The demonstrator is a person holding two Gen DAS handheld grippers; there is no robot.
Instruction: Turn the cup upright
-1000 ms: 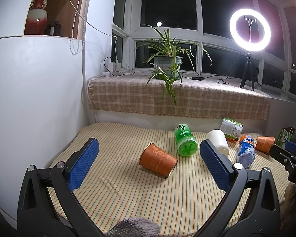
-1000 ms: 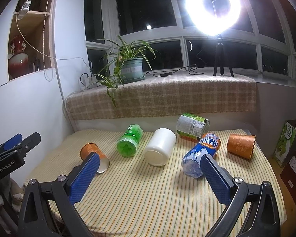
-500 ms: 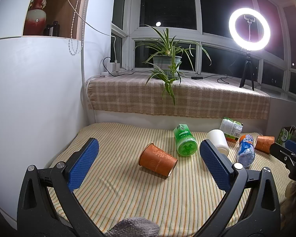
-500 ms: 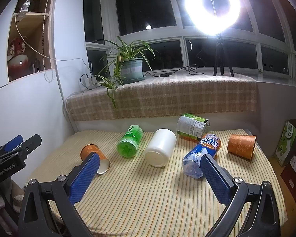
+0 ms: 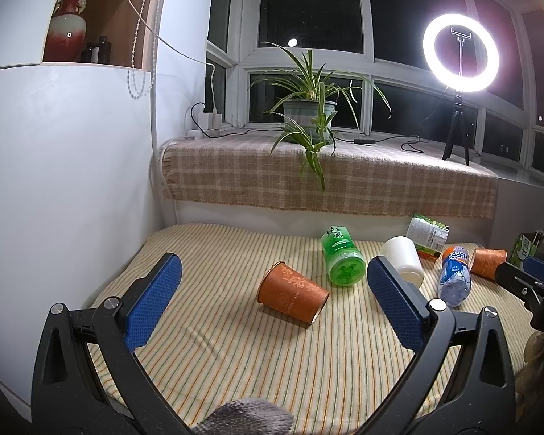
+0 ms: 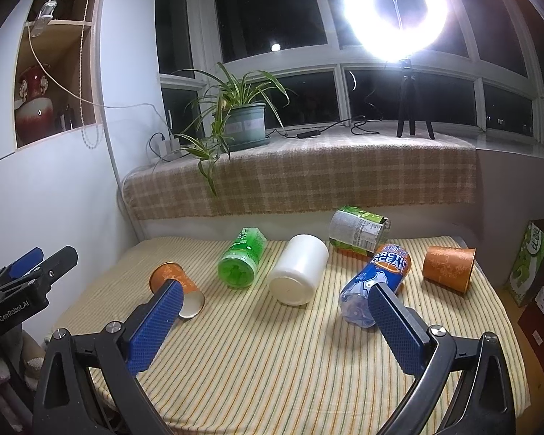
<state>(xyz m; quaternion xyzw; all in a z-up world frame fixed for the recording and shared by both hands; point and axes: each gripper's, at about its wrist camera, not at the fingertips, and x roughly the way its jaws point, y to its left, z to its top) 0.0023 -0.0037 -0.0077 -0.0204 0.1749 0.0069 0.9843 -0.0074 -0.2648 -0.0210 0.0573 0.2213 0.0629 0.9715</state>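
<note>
An orange paper cup (image 5: 291, 292) lies on its side on the striped tablecloth (image 5: 235, 344), ahead of my left gripper (image 5: 272, 301), which is open and empty. The same cup shows at the left of the right wrist view (image 6: 176, 286), partly behind a finger. A second orange cup (image 6: 449, 267) lies on its side at the far right; it also shows in the left wrist view (image 5: 487, 261). A white cup (image 6: 299, 270) lies on its side mid-table. My right gripper (image 6: 272, 320) is open and empty above the table's near part.
A green bottle (image 6: 242, 262), a clear Arctic Ocean bottle (image 6: 375, 284) and a green-labelled can (image 6: 359, 230) lie on the table. A checked sill (image 6: 308, 177) with a potted plant (image 6: 241, 123) and ring light (image 6: 395, 11) stands behind. A white wall (image 5: 61, 181) is at the left.
Both grippers have barely shifted. The objects on the table lie as before.
</note>
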